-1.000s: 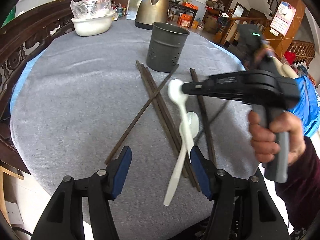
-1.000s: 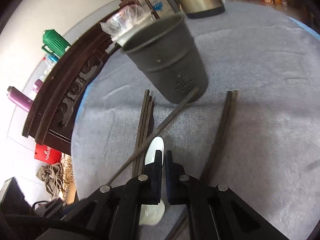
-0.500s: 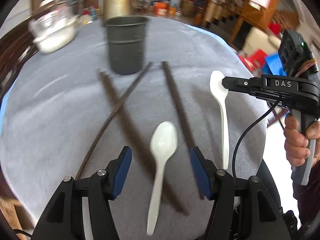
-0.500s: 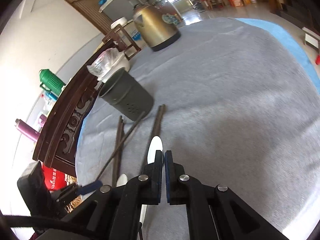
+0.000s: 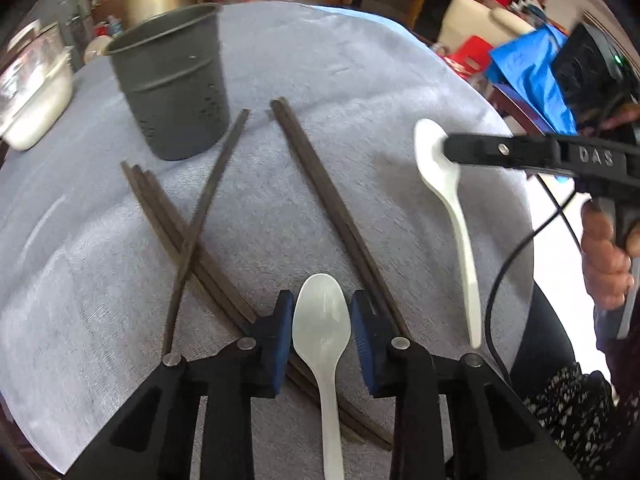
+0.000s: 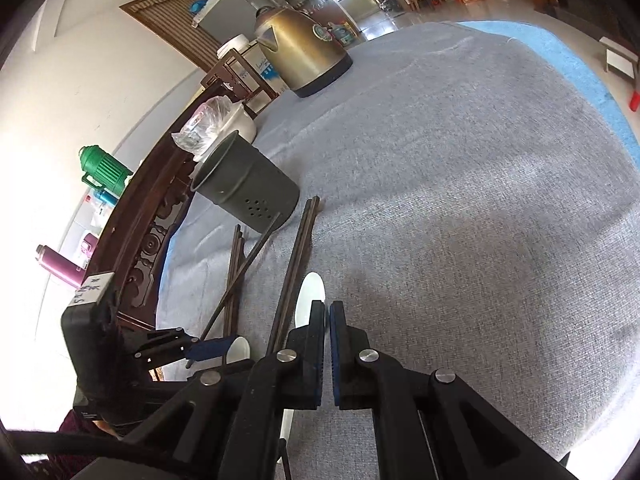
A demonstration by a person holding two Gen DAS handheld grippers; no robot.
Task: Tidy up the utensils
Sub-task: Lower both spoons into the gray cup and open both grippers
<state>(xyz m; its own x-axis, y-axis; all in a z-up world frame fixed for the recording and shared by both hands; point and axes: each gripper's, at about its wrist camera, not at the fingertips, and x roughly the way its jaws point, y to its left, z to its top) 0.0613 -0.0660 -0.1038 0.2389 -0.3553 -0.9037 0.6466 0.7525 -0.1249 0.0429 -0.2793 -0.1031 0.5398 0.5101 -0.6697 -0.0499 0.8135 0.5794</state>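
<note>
A white spoon lies on the grey cloth between the fingers of my left gripper, which is open around its bowl. My right gripper is shut on the bowl of a second white spoon, held above the table's right side with its handle hanging down. In the right wrist view that spoon shows beside the shut fingertips of the right gripper. Several dark chopsticks lie on the cloth. A grey perforated holder stands upright at the back left.
A brass kettle stands at the far side of the table. A white bowl with a plastic bag sits behind the holder. The round table's front edge is close below my left gripper. A carved wooden chair back borders the left.
My left gripper moved forward over the lying spoon and narrowed around its bowl. My right gripper carried its spoon right and up, away from the chopsticks.
</note>
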